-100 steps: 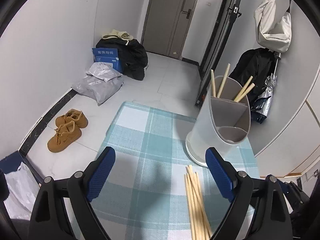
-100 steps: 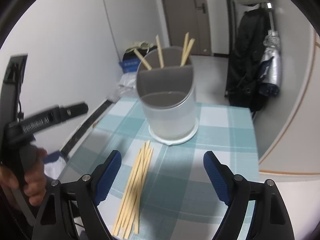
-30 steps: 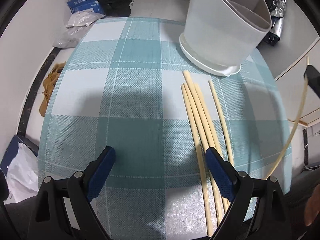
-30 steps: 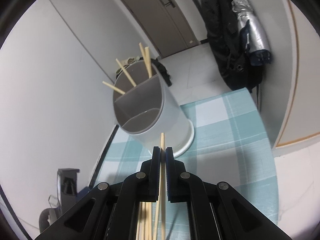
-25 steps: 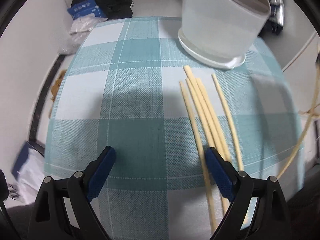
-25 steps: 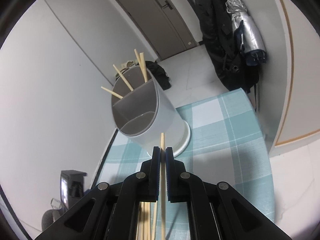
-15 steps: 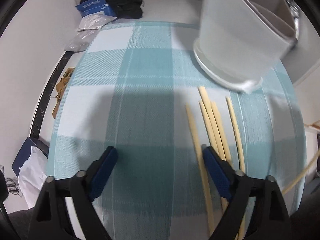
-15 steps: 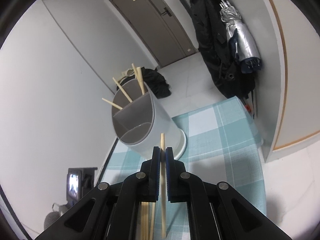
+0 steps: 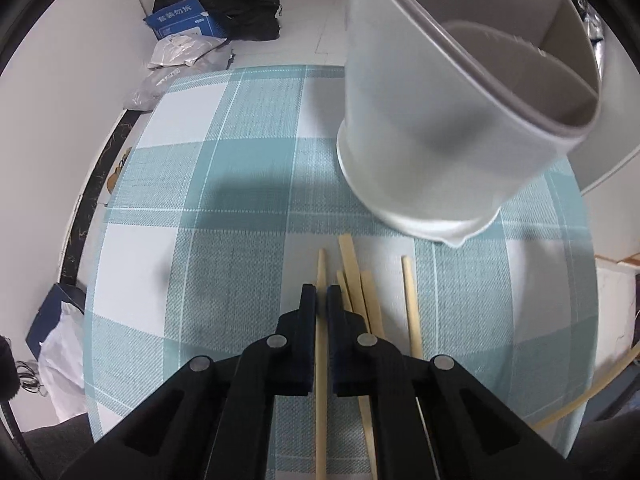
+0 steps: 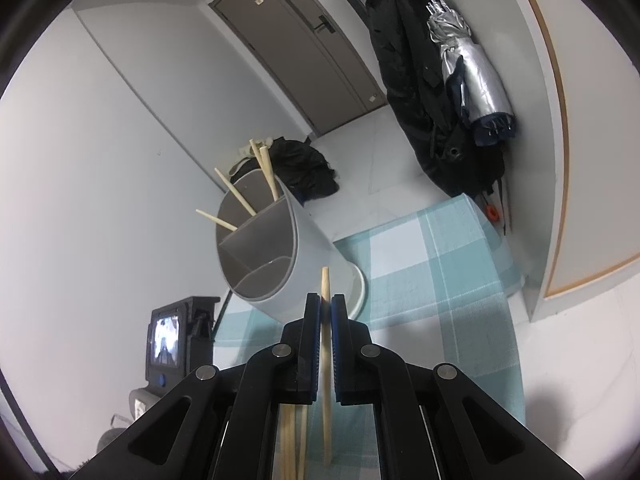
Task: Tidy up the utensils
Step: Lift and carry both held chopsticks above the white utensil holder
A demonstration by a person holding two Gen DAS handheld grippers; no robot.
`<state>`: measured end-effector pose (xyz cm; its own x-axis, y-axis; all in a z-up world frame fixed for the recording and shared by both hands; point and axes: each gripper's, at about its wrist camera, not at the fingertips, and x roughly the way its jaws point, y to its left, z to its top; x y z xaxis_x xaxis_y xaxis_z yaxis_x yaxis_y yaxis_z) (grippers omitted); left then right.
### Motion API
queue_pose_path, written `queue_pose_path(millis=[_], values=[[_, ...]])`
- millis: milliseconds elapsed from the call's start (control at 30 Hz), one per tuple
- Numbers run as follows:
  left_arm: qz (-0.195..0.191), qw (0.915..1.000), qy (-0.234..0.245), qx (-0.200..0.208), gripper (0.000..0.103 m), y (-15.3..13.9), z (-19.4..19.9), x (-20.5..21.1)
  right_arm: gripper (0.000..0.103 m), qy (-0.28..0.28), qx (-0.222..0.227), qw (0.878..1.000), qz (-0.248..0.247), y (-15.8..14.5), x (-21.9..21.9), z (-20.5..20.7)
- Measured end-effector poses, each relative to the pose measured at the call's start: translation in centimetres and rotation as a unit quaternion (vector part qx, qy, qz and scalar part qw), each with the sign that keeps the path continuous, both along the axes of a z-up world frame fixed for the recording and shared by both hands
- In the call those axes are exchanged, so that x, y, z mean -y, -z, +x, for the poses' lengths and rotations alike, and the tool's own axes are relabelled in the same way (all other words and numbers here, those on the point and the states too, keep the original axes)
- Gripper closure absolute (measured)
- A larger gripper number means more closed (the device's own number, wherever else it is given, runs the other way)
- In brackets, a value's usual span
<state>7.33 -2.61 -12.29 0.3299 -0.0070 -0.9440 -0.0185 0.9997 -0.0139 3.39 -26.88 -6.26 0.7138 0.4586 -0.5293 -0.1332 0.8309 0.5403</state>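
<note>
The left gripper [image 9: 321, 300] aims steeply down at the counter [image 9: 240, 184]; its fingers have just closed on 1 chopstick [image 9: 320, 272] lying lengthwise toward the holder [image 9: 420, 128]. The right gripper [image 10: 325, 312] pinches another chopstick [image 10: 325, 284], tip up.

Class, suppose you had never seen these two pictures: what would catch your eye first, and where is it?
The black left gripper closed on one chopstick, low in the middle of the checked cloth. The big grey holder looms at top right. In the other view, the right gripper pinches another chopstick before the holder.
</note>
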Motion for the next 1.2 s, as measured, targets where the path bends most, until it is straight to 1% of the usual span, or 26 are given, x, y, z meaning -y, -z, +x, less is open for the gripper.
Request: queue_pose_path(millis=[100, 133, 200, 333, 400, 500, 533, 633, 800, 900, 1067, 1200], values=[[-0.007, 0.9998, -0.005, 0.018, 0.102, -1.0, 0.1, -0.5, 0.099, -0.002, 0.005, 1.000, -0.003, -0.3, -0.2, -0.2], [-0.011, 0.9994, -0.006, 0.032, 0.102, -1.7, -0.1, -0.8, 0.099, -0.003, 0.007, 1.000, -0.004, -0.3, -0.3, -0.3], [0.000, 0.9984, 0.001, 0.056, 0.102, -2.9, -0.7, -0.5, 0.099, -0.006, 0.013, 1.000, -0.007, -0.6, -0.5, -0.4], [-0.019, 0.9950, 0.010, 0.097, 0.102, -5.2, -1.6, -0.2, 0.099, -0.013, 0.028, 0.999, -0.014, -1.2, -1.1, -1.0], [-0.041, 0.9916, 0.012, 0.122, 0.102, -6.5, -2.3, -0.1, 0.099, -0.017, 0.035, 0.999, -0.018, -1.4, -1.5, -1.3], [-0.076, 0.9834, 0.019, 0.164, 0.102, -8.3, -3.7, 0.0, 0.099, -0.019, 0.043, 0.999, -0.026, -1.6, -1.9, -1.8], [-0.086, 0.9792, 0.022, 0.183, 0.102, -9.0, -4.4, -0.2, 0.099, -0.021, 0.045, 0.998, -0.028, -1.6, -2.0, -2.0], [-0.099, 0.9732, 0.029, 0.205, 0.102, -9.9, -4.9, -0.4, 0.099, -0.021, 0.053, 0.998, -0.034, -1.8, -2.4, -2.5], [-0.101, 0.9700, 0.039, 0.217, 0.102, -10.3, -5.2, -0.8, 0.099, -0.029, 0.072, 0.996, -0.054, -2.2, -3.3, -3.2], [-0.104, 0.9673, 0.045, 0.227, 0.102, -10.9, -6.1, -1.1, 0.099, -0.034, 0.086, 0.994, -0.064, -2.6, -4.0, -3.9], [-0.092, 0.9677, 0.058, 0.228, 0.102, -11.6, -7.5, -0.6, 0.099, -0.043, 0.113, 0.989, -0.080, -3.5, -5.5, -5.1], [-0.094, 0.9676, 0.062, 0.226, 0.102, -12.1, -7.9, -0.8, 0.099, -0.051, 0.116, 0.988, -0.089, -3.6, -6.6, -5.2]])
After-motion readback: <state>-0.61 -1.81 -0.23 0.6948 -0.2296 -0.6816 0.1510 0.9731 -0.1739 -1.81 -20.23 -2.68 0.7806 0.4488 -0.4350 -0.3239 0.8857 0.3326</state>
